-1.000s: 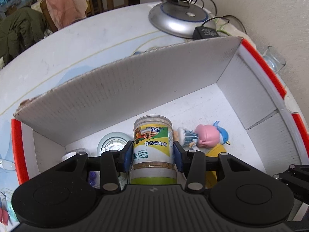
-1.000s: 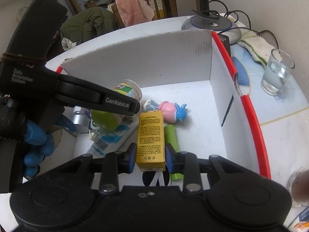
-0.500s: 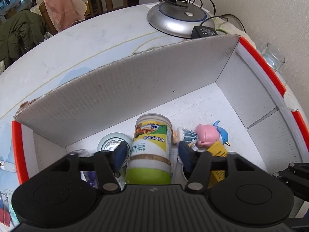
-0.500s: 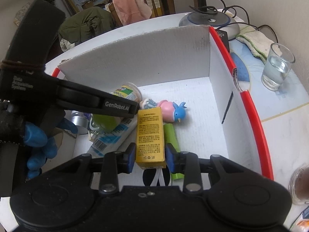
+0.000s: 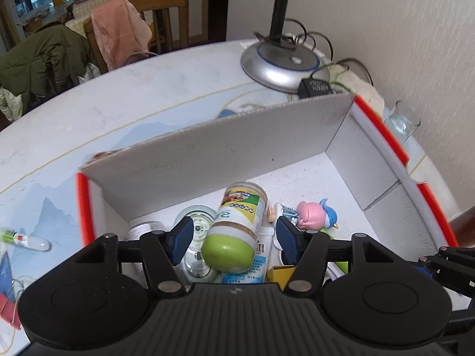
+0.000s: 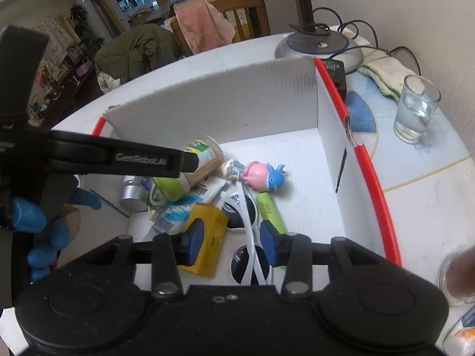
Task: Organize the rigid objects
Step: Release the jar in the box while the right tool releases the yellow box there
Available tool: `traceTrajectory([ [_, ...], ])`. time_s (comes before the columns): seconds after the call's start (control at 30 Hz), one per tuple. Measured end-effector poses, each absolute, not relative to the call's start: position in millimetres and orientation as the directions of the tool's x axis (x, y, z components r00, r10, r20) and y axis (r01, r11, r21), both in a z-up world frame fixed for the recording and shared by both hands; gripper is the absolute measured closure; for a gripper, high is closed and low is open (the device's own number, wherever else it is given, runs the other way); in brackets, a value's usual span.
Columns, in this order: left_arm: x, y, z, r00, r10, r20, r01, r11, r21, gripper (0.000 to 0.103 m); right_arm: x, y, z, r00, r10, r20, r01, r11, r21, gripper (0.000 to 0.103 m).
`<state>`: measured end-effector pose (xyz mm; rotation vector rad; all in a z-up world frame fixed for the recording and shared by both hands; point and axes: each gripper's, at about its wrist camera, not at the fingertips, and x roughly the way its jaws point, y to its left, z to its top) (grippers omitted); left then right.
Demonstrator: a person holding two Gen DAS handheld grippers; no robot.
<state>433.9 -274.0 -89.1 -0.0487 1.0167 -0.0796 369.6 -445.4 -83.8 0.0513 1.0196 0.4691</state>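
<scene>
Hanging over the near edge of the white cardboard box point(image 6: 329, 148), the right gripper point(image 6: 231, 244) was seen with its blue pads parting; the yellow carton point(image 6: 207, 237) lay tilted on the box floor just inside the left pad, no longer clamped, and the white-framed sunglasses point(image 6: 248, 237) were seen through the gap between the pads. Beside the right pad a small green tube point(image 6: 270, 210) lay on the floor. Likewise, the left gripper point(image 5: 234, 241) was held above the box with its jaws spread wide, and the green-lidded jar point(image 5: 234, 231) was seen lying tipped over between them, touched by neither pad, resting across a blue-and-white tube point(image 5: 246, 270) with a glass point(image 5: 196, 222) just to its left. A pink and blue toy figure point(image 6: 261, 175) lay farther in, near the jar's base. A gloved hand point(image 6: 38, 228) in blue was seen gripping the left tool's handle. Outside the box, on the pale table point(image 5: 89, 118), a drinking glass point(image 6: 415, 109) of water stood to the right, and a round silver lamp base point(image 5: 282, 65) with cables was seen beyond the far wall
</scene>
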Motion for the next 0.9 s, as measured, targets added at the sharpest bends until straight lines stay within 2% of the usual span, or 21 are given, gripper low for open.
traceTrajectory([
  [0.37, 385.0, -268.3, -46.9, 0.625, -0.115, -0.772, 0.044, 0.993, -0.113, 0.042, 346.1, -447.4, -51.5, 0.484, 0.439, -0.757, -0.395, 0.882, 0.258, 0.05],
  [0.63, 343.4, -255.9, -23.0, 0.68, -0.122, -0.723, 0.037, 0.991, -0.132, 0.042, 324.5, -443.5, -33.5, 0.51, 0.458, -0.728, -0.411, 0.874, 0.261, 0.046],
  [0.7, 332.4, -249.5, -17.5, 0.694, -0.117, -0.71, 0.03, 0.991, -0.133, 0.034, 318.4, -441.0, -28.9, 0.516, 0.465, -0.72, -0.413, 0.871, 0.267, 0.042],
  [0.73, 326.8, -245.9, -15.0, 0.702, -0.111, -0.703, 0.026, 0.991, -0.131, 0.033, 315.6, -439.3, -26.6, 0.519, 0.471, -0.713, -0.416, 0.868, 0.27, 0.038],
  [0.9, 300.0, -225.1, -6.6, 0.725, -0.109, -0.68, 0.02, 0.99, -0.138, 0.033, 299.4, -424.5, -18.0, 0.537, 0.481, -0.693, -0.426, 0.864, 0.269, 0.033],
])
